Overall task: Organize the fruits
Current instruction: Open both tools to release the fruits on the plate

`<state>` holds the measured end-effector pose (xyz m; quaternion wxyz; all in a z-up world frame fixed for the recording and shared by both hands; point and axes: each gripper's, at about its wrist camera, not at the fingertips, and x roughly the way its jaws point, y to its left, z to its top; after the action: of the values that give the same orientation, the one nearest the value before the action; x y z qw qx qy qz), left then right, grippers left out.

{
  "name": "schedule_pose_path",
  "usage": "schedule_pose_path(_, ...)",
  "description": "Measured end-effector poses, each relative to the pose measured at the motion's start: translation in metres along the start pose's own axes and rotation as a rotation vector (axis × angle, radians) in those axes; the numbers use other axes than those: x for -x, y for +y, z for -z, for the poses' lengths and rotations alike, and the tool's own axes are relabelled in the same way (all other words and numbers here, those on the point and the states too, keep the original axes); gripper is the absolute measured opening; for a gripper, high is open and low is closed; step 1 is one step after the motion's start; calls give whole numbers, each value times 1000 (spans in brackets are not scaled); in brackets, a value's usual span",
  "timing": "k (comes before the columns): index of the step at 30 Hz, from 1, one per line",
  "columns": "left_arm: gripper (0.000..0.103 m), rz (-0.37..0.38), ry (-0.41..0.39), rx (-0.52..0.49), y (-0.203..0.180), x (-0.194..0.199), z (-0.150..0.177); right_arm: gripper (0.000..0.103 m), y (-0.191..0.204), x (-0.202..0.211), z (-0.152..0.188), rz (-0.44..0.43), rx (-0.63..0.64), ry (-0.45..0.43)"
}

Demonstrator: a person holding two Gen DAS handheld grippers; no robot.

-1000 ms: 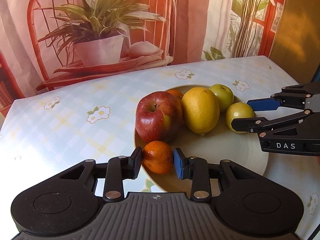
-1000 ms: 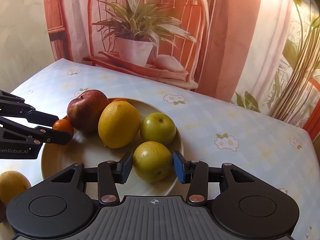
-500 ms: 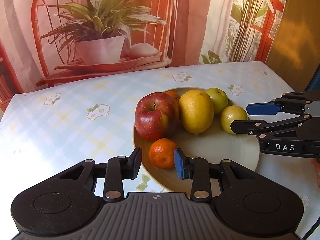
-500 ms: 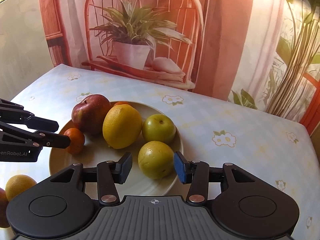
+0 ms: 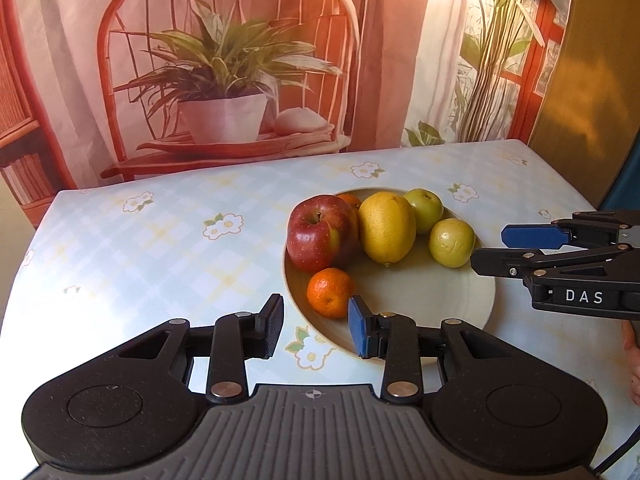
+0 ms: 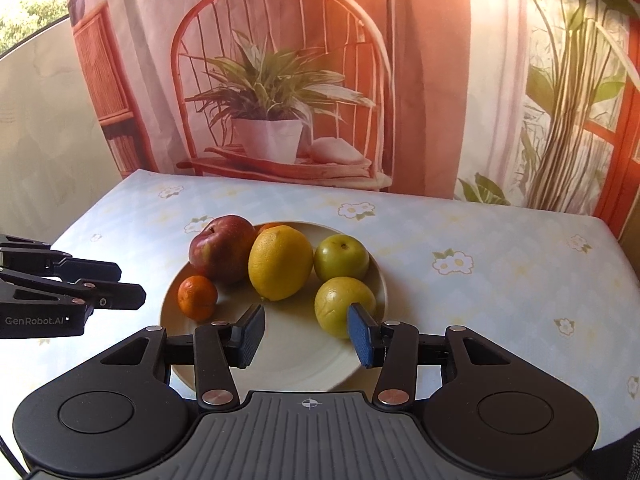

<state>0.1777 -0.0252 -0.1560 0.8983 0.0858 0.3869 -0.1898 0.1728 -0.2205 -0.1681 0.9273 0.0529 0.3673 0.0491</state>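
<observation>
A cream plate [image 5: 420, 300] [image 6: 296, 356] on the flowered tablecloth holds a red apple [image 5: 320, 232] [image 6: 222, 246], a big yellow citrus [image 5: 386, 227] [image 6: 280, 262], two green fruits [image 5: 452, 242] [image 5: 424, 210] [image 6: 344, 306] [image 6: 340, 258], a small mandarin [image 5: 330, 292] [image 6: 197, 297] and another orange fruit half hidden behind the apple. My left gripper [image 5: 316, 326] is open and empty, just short of the mandarin. My right gripper [image 6: 306, 336] is open and empty, just short of the near green fruit.
The table [image 5: 160, 248] ends at a printed backdrop of a potted plant on a chair. Each gripper shows in the other's view, the right one [image 5: 560, 256] at the plate's right and the left one [image 6: 68, 284] at its left.
Both grippers have pulled back and up from the plate. The mandarin and the near green fruit, earlier between the fingers, now lie free on the plate.
</observation>
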Motion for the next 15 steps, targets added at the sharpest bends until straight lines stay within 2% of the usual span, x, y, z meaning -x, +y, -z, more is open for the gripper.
schedule_pose_path(6,37,-50,-30,21,5,21,10,43,12,15,13,-7,-13,-14)
schedule_pose_path(15,37,-80,-51,66,14,43,24,43,30,28,34,-31,-41,-27)
